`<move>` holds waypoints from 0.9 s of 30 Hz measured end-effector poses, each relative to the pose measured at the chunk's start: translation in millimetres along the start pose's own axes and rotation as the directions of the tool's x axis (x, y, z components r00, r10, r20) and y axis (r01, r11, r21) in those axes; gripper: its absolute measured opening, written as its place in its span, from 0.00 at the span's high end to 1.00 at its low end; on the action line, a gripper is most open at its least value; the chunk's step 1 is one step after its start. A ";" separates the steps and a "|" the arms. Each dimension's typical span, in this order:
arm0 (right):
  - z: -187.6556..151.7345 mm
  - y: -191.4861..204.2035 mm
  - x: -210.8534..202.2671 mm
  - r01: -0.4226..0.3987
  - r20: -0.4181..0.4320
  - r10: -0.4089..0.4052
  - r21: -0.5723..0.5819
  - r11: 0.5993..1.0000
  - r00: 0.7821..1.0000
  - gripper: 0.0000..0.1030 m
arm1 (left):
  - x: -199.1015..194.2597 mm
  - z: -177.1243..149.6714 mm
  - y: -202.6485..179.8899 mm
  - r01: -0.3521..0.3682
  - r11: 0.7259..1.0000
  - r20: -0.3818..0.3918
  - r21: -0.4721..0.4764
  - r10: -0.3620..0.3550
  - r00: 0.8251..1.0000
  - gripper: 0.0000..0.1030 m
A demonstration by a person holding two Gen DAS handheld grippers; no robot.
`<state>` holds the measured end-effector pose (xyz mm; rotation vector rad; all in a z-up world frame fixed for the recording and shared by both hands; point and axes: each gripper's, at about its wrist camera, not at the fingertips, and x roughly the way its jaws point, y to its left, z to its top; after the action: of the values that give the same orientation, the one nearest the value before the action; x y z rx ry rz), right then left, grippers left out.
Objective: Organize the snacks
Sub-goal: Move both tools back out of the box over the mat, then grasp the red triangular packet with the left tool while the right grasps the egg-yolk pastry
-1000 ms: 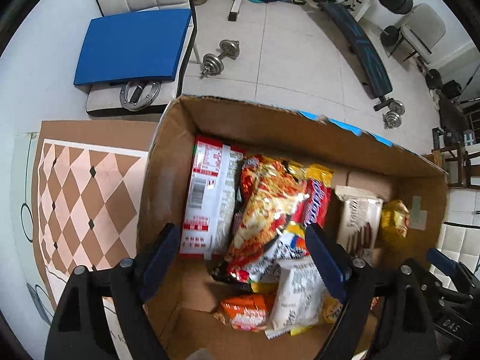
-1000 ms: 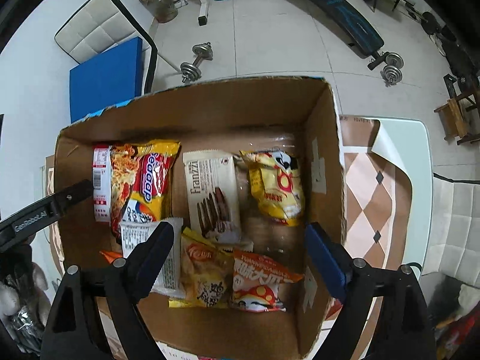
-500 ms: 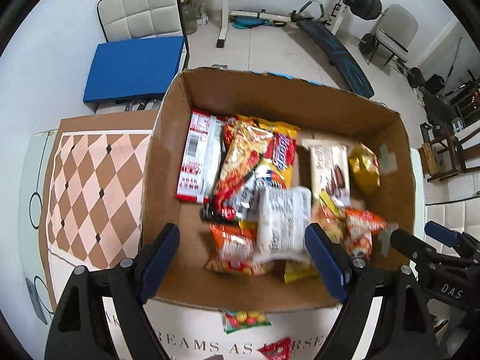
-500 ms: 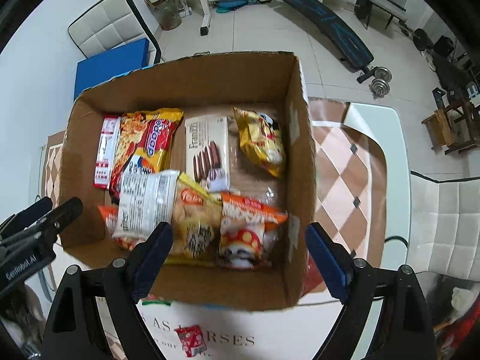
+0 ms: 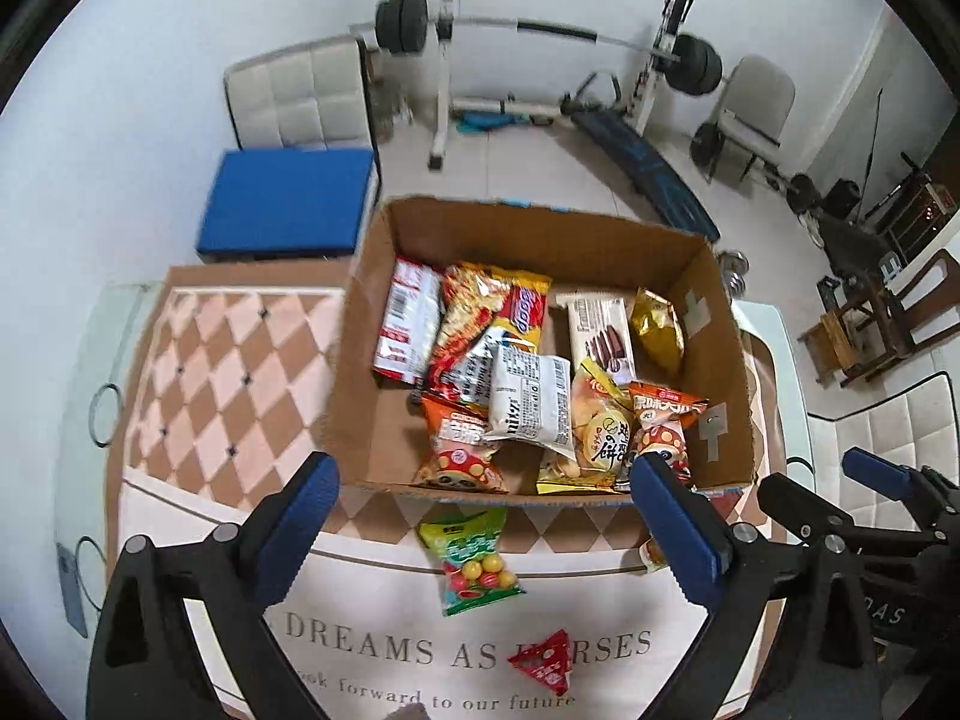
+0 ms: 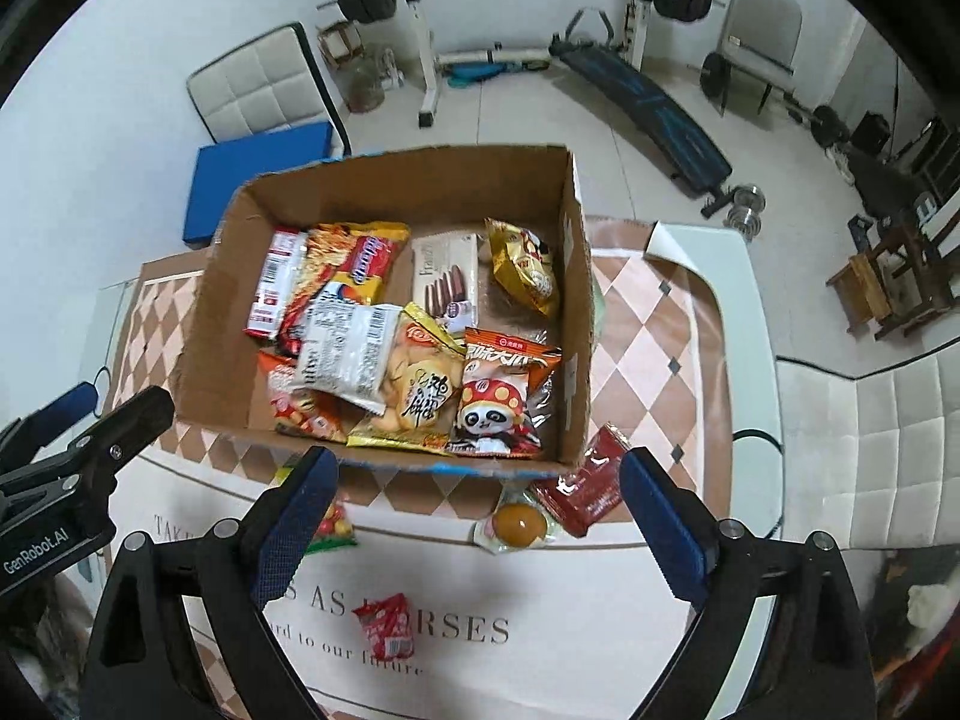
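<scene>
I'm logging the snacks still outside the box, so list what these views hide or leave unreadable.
- Green candy bag: in the right wrist view the left finger of the right claw covers most of it.
- Dark red packet: partly behind the cardboard box corner; label too small.
- Round brown snack: only a sliver shows in the left wrist view, behind the left claw finger.
- Small red packet: print blurred.

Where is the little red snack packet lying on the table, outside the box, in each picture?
Left wrist view: the small red packet lies low in the middle, on the cloth's big lettering.
Right wrist view: the same packet lies low, left of centre, on that lettering.
Shared landmark: the cardboard box, with the packet nearer the camera than its front wall.
</scene>
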<state>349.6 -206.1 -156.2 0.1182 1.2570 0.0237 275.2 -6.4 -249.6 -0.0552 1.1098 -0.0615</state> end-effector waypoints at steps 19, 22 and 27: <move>-79.0 -10.9 -75.9 -0.033 0.112 0.028 0.044 0.998 0.993 0.06 | -68.8 -72.4 -10.4 -0.050 0.999 0.094 0.003 0.050 0.994 0.03; -91.6 -26.7 -58.6 -0.052 0.060 0.046 0.099 0.994 0.997 0.06 | -42.3 -90.1 -12.0 -0.033 0.999 -0.007 -0.011 0.033 0.999 0.03; -113.3 -60.6 -6.4 -0.064 -0.078 0.081 0.197 0.978 0.994 0.06 | 35.2 -129.6 -18.9 0.007 1.000 -0.263 -0.027 -0.014 0.965 0.03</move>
<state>237.2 -258.3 -190.7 0.3354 1.3391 -0.0316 174.4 -29.7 -337.1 -0.0780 1.3764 -0.0653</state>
